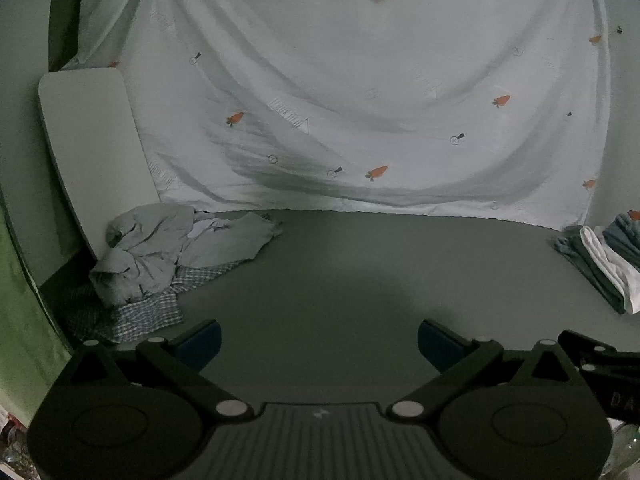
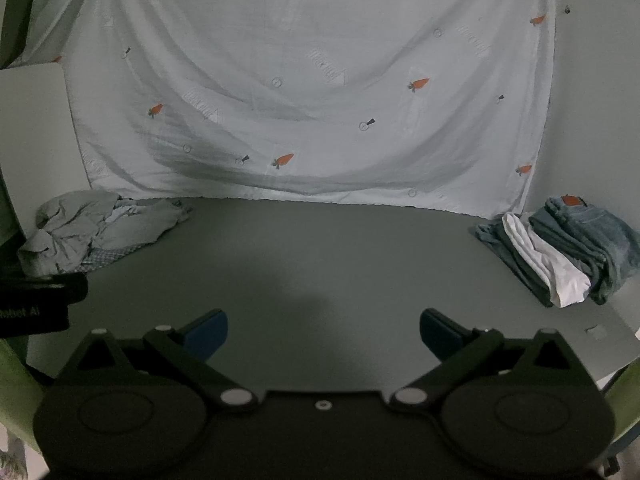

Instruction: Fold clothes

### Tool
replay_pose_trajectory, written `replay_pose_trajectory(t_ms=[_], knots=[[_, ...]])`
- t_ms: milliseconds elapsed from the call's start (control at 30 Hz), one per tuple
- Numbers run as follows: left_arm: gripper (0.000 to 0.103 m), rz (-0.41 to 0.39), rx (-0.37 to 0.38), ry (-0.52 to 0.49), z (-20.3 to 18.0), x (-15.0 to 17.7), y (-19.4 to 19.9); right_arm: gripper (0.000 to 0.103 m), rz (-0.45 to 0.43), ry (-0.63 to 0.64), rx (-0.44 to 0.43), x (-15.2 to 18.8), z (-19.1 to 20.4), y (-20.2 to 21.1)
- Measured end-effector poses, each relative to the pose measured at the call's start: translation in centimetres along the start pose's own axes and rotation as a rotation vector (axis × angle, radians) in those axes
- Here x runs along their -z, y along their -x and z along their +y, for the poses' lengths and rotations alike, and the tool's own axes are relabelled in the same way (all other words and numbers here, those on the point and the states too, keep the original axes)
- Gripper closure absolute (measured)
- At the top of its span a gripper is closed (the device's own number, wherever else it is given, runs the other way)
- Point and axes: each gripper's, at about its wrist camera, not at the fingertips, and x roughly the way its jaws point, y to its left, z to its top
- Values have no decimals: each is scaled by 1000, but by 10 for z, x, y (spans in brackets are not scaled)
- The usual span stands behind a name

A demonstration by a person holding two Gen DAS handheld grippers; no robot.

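Both the left gripper (image 1: 319, 343) and right gripper (image 2: 323, 334) hover spread wide and empty over the bare grey worktop (image 2: 320, 264), likely kept clear for folding. The crumpled pale-grey clothes heap (image 1: 168, 248) waits far left; folded denim-and-white stack (image 2: 568, 248) sits far right.

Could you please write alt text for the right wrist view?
The open, empty right gripper hovers over a grey table. Crumpled clothes lie far left, folded jeans and a white garment far right, before a carrot-print sheet.
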Motion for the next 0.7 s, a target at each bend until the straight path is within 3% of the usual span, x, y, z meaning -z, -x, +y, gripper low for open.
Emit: replay_pose_trajectory(t_ms=[333, 533, 700], knots=[[0, 5, -12, 36, -8, -15, 1, 0, -21, -10, 1, -9, -1, 2], [0, -17, 29, 37, -13, -24, 6, 0, -56, -32, -11, -19, -6, 8], [0, -51, -5, 20, -19, -22, 11, 0, -67, -39, -14, -23, -8, 7]])
